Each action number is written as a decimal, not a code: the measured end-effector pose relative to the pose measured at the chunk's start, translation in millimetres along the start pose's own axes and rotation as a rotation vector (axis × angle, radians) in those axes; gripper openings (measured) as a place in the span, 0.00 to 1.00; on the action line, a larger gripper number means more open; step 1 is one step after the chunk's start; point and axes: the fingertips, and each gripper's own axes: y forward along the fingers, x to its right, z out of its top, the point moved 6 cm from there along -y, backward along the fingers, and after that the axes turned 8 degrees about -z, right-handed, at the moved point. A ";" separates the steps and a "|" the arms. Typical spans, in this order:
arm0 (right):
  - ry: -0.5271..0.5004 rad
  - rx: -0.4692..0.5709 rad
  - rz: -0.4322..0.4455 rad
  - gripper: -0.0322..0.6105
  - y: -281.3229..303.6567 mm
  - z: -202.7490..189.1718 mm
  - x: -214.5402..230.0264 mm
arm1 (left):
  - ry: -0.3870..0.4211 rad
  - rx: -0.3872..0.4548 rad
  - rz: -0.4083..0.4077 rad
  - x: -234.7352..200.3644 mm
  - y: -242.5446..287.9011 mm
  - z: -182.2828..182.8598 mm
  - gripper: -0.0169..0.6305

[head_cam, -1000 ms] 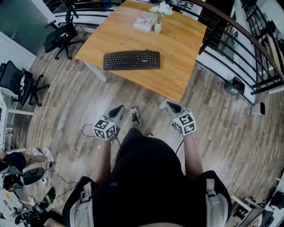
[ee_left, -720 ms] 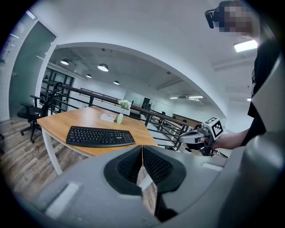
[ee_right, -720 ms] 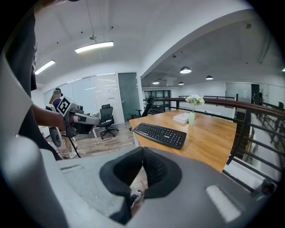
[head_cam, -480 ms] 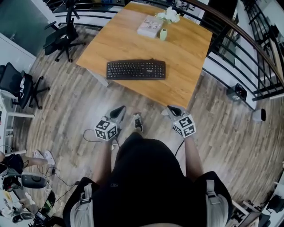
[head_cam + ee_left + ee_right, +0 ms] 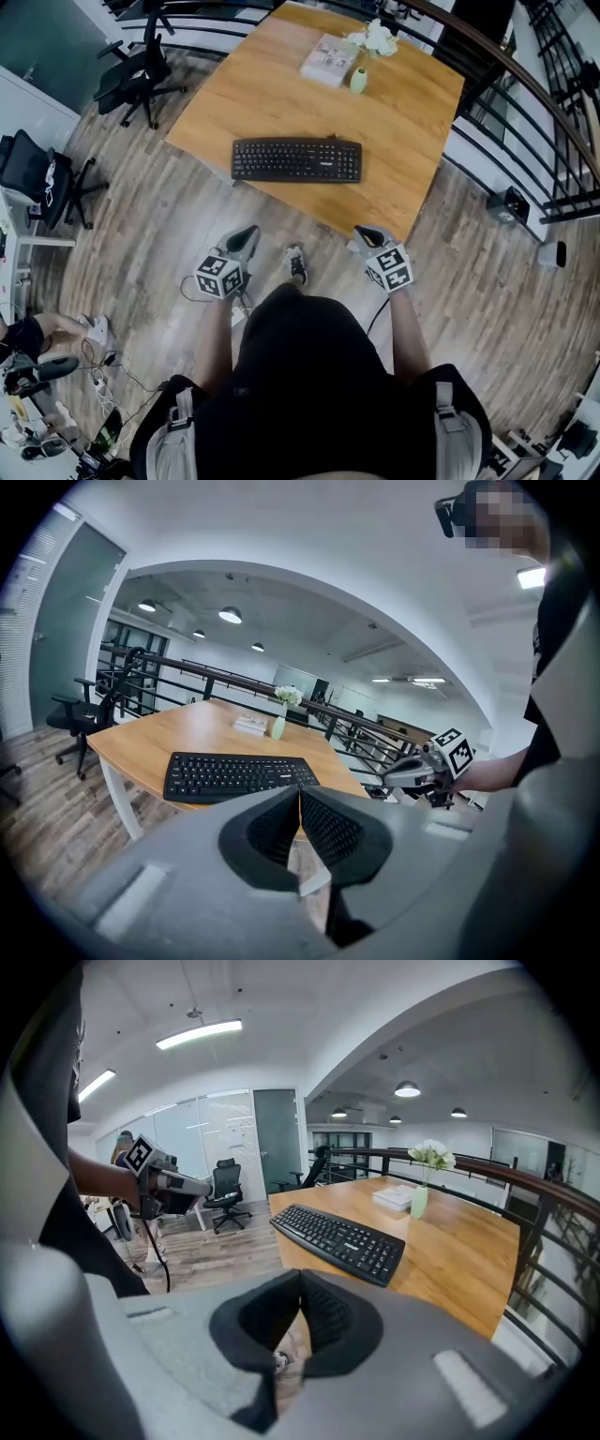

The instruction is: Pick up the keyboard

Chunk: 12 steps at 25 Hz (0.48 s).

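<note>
Keyboard (image 5: pixel 296 160) sits near the front edge of the table (image 5: pixel 403 122), well apart from both grippers. Left gripper (image 5: pixel 247 234) and right gripper (image 5: pixel 367 233) are each clenched on nothing, so I'd open the jaws on the way in and take one short end each so it lifts level. Head view shows both grippers short of the table, while only the gripper views show the jaws pressed together.

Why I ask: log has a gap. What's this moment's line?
stage: pre-grasp; left gripper: shut, empty; right gripper: shut, empty; keyboard: on table, untouched
</note>
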 end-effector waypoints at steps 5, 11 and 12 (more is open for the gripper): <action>0.013 -0.023 -0.015 0.05 20.5 4.9 18.6 | -0.006 -0.024 -0.003 -18.7 19.6 5.9 0.05; 0.044 -0.029 -0.046 0.05 40.4 18.5 46.7 | 0.010 -0.056 -0.044 -32.7 52.6 23.9 0.05; 0.049 -0.027 -0.051 0.05 43.3 21.1 50.3 | 0.014 -0.058 -0.049 -35.8 55.8 27.2 0.05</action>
